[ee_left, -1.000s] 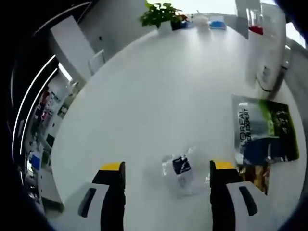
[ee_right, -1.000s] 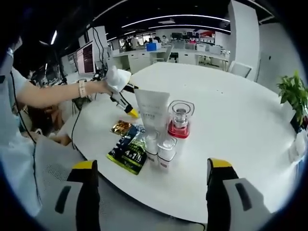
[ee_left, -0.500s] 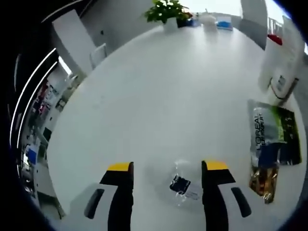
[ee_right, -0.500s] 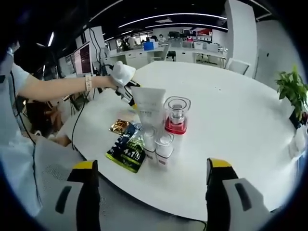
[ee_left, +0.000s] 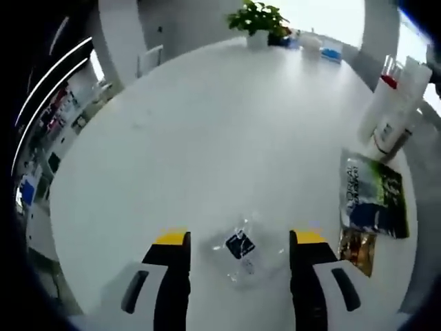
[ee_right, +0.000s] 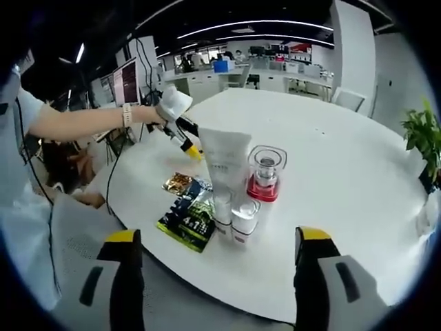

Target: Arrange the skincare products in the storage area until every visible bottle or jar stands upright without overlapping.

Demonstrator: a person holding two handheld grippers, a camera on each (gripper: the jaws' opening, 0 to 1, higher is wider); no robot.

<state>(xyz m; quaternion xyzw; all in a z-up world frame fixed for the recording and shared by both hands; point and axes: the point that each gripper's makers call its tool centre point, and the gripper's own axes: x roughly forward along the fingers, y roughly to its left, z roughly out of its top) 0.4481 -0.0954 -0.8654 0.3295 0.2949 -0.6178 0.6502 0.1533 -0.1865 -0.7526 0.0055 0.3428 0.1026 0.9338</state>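
Note:
A small clear bottle [ee_left: 241, 248] with a dark label lies on its side on the white table [ee_left: 207, 124]. My left gripper [ee_left: 240, 238] is open, with one jaw on each side of the bottle and neither touching it. In the right gripper view, a white tube [ee_right: 226, 160], a clear jar with a red base [ee_right: 265, 176] and two small clear bottles [ee_right: 244, 218] stand upright in a cluster. My right gripper [ee_right: 218, 236] hangs open in front of the table edge, holding nothing. Beyond the tube, a hand holds the left gripper [ee_right: 180, 131] low over the table.
A dark green-and-blue sachet [ee_right: 189, 219] and a gold sachet [ee_right: 178, 183] lie flat beside the cluster; they appear again as the sachet [ee_left: 372, 200] at the right of the left gripper view. A potted plant [ee_left: 258, 17] stands at the far edge. A person's arm [ee_right: 76, 124] reaches in from the left.
The left jaws narrowed slightly around the lying bottle, which stays between them. Both cameras shifted a little; the upright cluster has not moved.

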